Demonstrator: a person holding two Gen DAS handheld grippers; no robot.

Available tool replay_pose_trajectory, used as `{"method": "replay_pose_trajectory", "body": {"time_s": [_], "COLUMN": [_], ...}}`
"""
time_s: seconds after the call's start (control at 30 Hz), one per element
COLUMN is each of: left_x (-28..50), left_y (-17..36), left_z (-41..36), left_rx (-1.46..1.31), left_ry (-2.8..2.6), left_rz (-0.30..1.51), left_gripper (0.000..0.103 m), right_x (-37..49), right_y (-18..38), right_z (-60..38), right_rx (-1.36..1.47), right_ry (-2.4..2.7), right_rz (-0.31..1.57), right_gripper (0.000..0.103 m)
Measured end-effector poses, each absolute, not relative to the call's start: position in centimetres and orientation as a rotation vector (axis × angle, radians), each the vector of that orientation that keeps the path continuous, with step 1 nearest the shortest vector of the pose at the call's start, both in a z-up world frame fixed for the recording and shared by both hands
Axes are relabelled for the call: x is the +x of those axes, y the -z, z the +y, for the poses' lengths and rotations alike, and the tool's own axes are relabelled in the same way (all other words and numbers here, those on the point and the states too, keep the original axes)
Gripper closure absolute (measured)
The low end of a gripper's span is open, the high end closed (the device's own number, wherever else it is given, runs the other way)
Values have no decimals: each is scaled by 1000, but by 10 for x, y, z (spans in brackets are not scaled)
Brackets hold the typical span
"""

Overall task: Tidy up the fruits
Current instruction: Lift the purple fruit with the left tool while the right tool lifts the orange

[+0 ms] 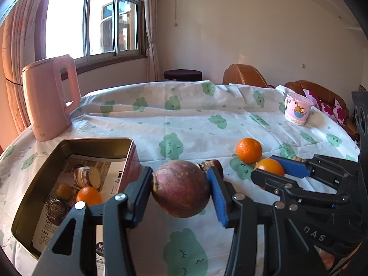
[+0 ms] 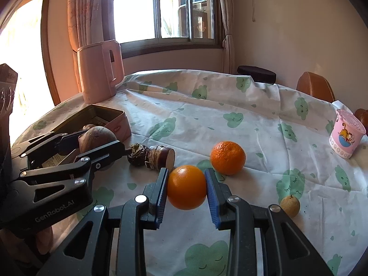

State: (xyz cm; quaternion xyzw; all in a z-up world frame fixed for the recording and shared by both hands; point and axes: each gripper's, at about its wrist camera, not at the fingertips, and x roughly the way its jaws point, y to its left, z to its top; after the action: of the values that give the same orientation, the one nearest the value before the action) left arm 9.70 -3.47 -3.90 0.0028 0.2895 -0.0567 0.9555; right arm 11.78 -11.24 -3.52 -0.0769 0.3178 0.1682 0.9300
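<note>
Left wrist view, read from left to right: a pink kettle (image 1: 49, 99) stands at the far left of the bench (image 1: 195, 119), which is covered by a white cloth printed with green clouds. Just in front of the kettle lies an open rectangular tin (image 1: 76, 184) lined with printed paper; it already contains one orange (image 1: 88, 195), a small yellowish fruit (image 1: 64, 191), a cut piece of sugarcane (image 1: 87, 177) and a dark round item that is hard to identify, so part of the sorting appears done. The left gripper (image 1: 181, 188) is closed on a large reddish-purple fruit (image 1: 180, 188), pads pressing both sides, and holds it beside the tin's near right corner, not yet over the opening. Further right, a loose mandarin (image 1: 249, 150) rests on the cloth, and the right gripper (image 1: 273, 172) clamps a smooth orange (image 1: 270, 166). A pink cartoon cup (image 1: 297, 108), its top apparently sealed, stands far right. Right wrist view confirms this grip, both blue pads touching the orange, whether lifted or resting on the cloth cannot be told. That view also shows items still on the cloth: a second cane piece (image 2: 158, 157) with a dark knobbly item (image 2: 137, 154) at its left end, and a small yellow-brown fruit (image 2: 290, 205). Judged remaining: both held fruits plus the loose pieces.
</note>
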Motion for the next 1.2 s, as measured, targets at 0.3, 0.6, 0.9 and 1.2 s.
{"method": "replay_pose_trajectory", "body": {"time_s": [0.3,0.6,0.9,1.2], "left_x": [93,88,82,76], "left_y": [37,35,32,29], "left_z": [-34,-32,-31,-31], "left_rx": [4,1,2,2], "left_ry": [116,114,111,111], "left_rz": [560,532,499,461], "left_gripper": [53,53,52,53], "right_x": [110,102,97,91], "right_y": [30,25,22,17], "right_z": [-114,-117,-120,-122], "right_rx": [-160,-150,-142,-138], "right_ry": [-336,-336,-333,-323], "right_rz": [594,549,513,472], "right_gripper": [69,69,69,69]}}
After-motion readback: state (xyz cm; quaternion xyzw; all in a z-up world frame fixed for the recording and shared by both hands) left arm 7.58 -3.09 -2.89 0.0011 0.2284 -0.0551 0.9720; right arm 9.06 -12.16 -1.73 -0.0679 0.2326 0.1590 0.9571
